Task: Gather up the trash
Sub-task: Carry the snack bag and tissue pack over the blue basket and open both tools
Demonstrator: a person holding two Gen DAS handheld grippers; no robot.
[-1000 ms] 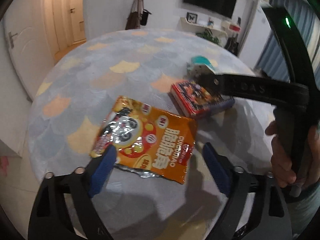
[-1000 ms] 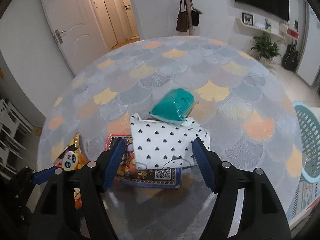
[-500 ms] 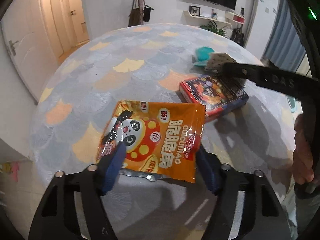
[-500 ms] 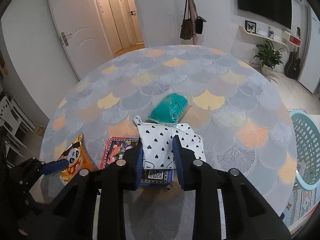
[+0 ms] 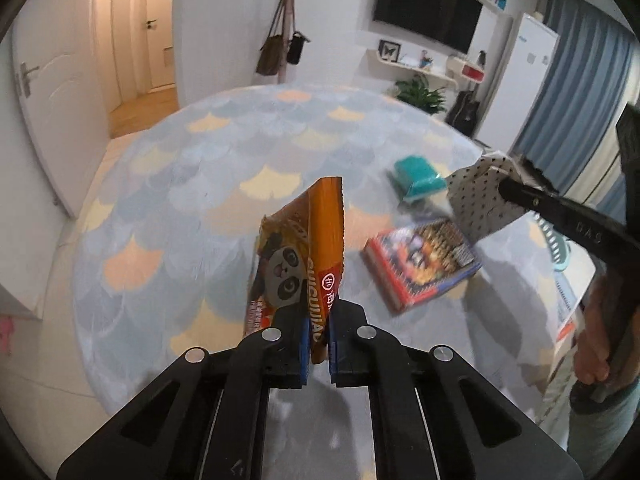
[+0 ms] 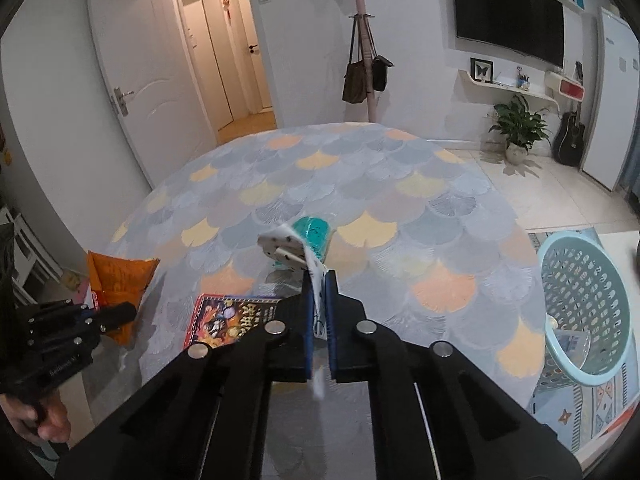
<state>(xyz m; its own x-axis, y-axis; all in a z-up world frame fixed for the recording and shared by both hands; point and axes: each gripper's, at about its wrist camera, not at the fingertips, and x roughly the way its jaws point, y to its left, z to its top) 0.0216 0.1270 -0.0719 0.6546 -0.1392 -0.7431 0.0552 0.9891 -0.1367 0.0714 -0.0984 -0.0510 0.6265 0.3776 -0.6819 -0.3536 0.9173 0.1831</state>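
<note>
My left gripper point(image 5: 319, 320) is shut on an orange panda snack bag point(image 5: 304, 248) and holds it upright above the round table point(image 5: 180, 200). The bag also shows in the right wrist view point(image 6: 118, 276). My right gripper point(image 6: 319, 280) is shut on a white packet with black hearts point(image 6: 290, 250), lifted off the table; it also shows in the left wrist view point(image 5: 476, 204). A teal packet point(image 6: 314, 234) and a colourful box point(image 6: 228, 320) lie on the table.
A light blue perforated basket point(image 6: 588, 312) stands on the floor right of the table. A coat stand with bags point(image 6: 364, 76) is behind the table. A plant point(image 6: 518, 128) and guitar stand by the far wall.
Both grippers closed fully and rose. The snack bag and the heart-print packet came up off the table, held upright in the jaws.
</note>
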